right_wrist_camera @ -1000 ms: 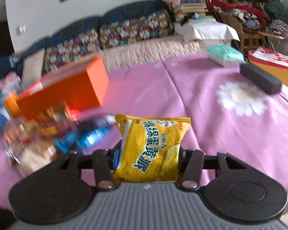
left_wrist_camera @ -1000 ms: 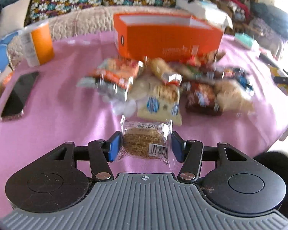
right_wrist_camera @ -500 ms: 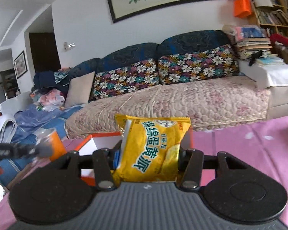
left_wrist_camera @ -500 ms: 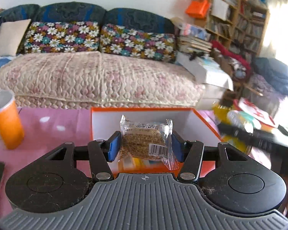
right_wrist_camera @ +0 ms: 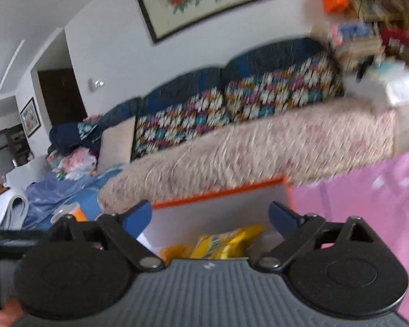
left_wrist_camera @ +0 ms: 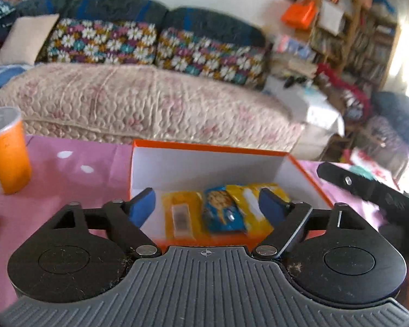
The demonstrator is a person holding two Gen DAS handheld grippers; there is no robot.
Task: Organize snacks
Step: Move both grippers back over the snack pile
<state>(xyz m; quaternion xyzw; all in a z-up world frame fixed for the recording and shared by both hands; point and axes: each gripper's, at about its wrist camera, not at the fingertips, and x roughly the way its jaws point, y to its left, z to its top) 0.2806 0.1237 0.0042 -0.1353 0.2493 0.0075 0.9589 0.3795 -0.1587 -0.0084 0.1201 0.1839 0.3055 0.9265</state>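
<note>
An orange box (left_wrist_camera: 204, 147) with a white inside stands on the pink tablecloth. Several snack packets lie in it: a yellow one (left_wrist_camera: 177, 212), a blue one (left_wrist_camera: 222, 212) and another yellow one (left_wrist_camera: 255, 199). My left gripper (left_wrist_camera: 207, 204) is open and empty just above the box's near edge. My right gripper (right_wrist_camera: 210, 214) is open and empty over the same box (right_wrist_camera: 220, 188), with a yellow packet (right_wrist_camera: 226, 241) below it inside. The right gripper's black body (left_wrist_camera: 368, 188) shows at the right of the left wrist view.
An orange can (left_wrist_camera: 6, 150) stands on the pink tablecloth (left_wrist_camera: 68, 179) left of the box. A quilted sofa (left_wrist_camera: 150, 109) with flowered cushions runs behind the table. Bookshelves (left_wrist_camera: 354, 35) and clutter fill the right.
Both grippers have opened over the orange box. The brown cake packet has left my left gripper and the yellow packet has left my right gripper; the yellow one now lies in the box.
</note>
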